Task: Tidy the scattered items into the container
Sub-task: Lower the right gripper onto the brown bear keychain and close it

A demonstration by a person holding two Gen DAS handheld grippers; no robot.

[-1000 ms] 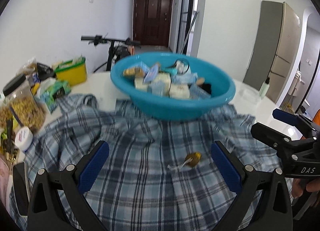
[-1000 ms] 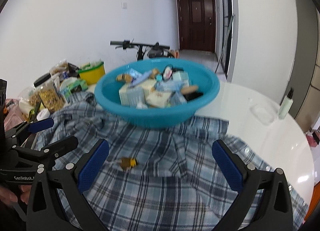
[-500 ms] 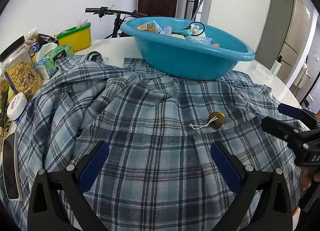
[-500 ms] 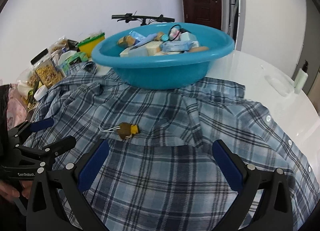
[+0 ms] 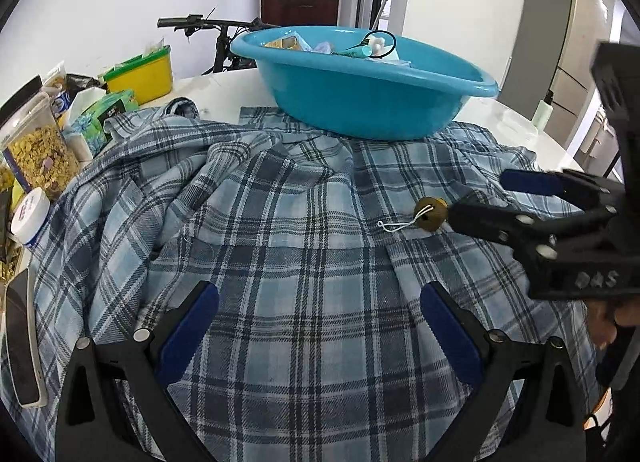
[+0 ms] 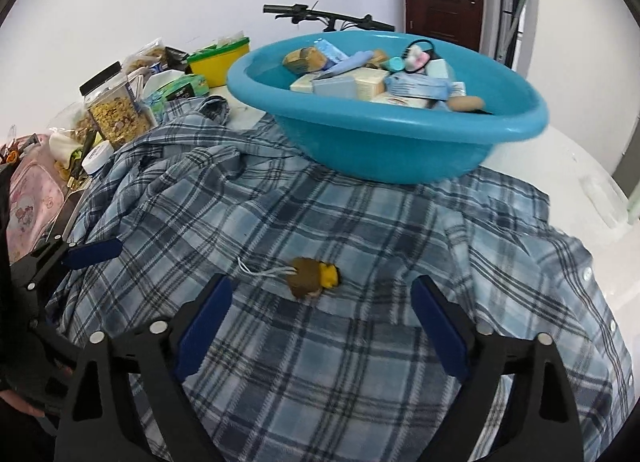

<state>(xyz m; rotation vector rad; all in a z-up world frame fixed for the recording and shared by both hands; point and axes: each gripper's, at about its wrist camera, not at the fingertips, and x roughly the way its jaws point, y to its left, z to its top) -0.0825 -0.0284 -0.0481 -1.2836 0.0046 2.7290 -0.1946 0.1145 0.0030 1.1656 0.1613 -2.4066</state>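
Only the right wrist view shows the spread, just-narrowing right gripper (image 6: 320, 322) framing the charm's (image 6: 312, 277) yellow end.

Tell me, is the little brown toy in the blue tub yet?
Not yet. The little brown toy lies on the plaid shirt, outside the blue tub.

Bright even daylight, fisheye-bent dark corners, slight motion blur

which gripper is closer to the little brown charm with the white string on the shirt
Right. The right gripper has the brown charm just ahead of its open fingers, whose jaws have just been closing. The left gripper sits farther back over the plaid shirt.
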